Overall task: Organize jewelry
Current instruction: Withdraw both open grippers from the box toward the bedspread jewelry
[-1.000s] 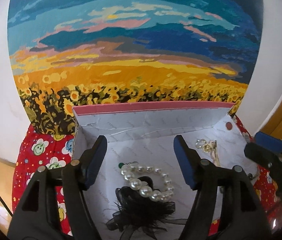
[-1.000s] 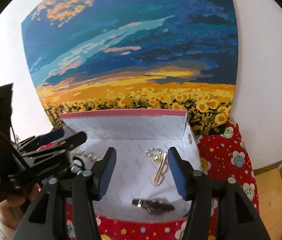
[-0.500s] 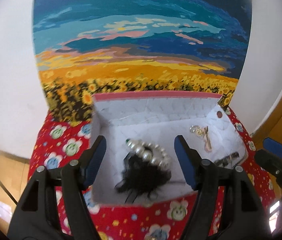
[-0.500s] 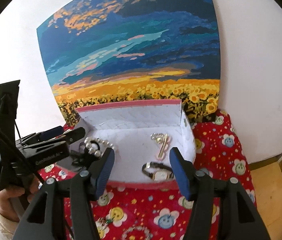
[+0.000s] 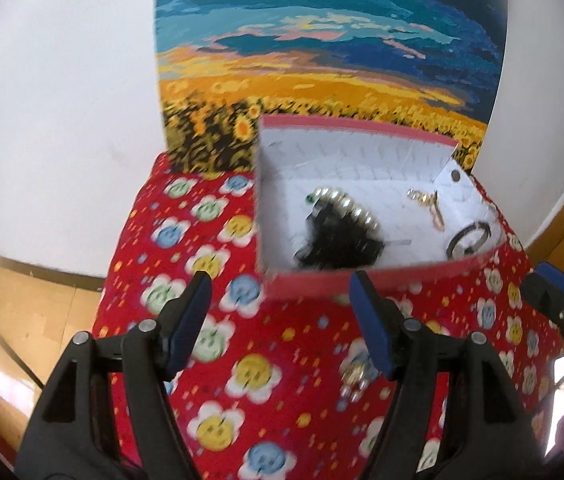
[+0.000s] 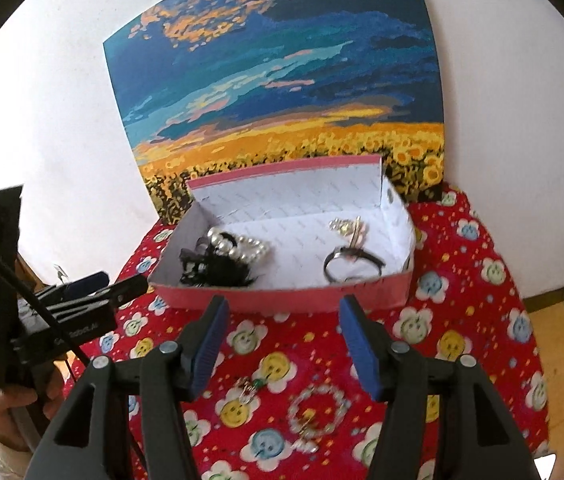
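We find the right gripper (image 6: 282, 322) and left gripper (image 5: 279, 298) both agape, empty; the beaded bracelet (image 6: 319, 410) looks light, limp, slippery; we advise pinching its strand crosswise.

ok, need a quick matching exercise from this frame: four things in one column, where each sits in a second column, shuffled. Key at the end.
Things:
1. pearl bracelet
2. wristwatch
3. clear bead bracelet
4. sunflower painting

Places:
A. on the red cloth, in front of the box
B. against the wall behind the box
C. left part of the box, by the black feathery piece
D. right part of the box, near its front wall

Pairs: 1-C, 2-D, 3-A, 4-B
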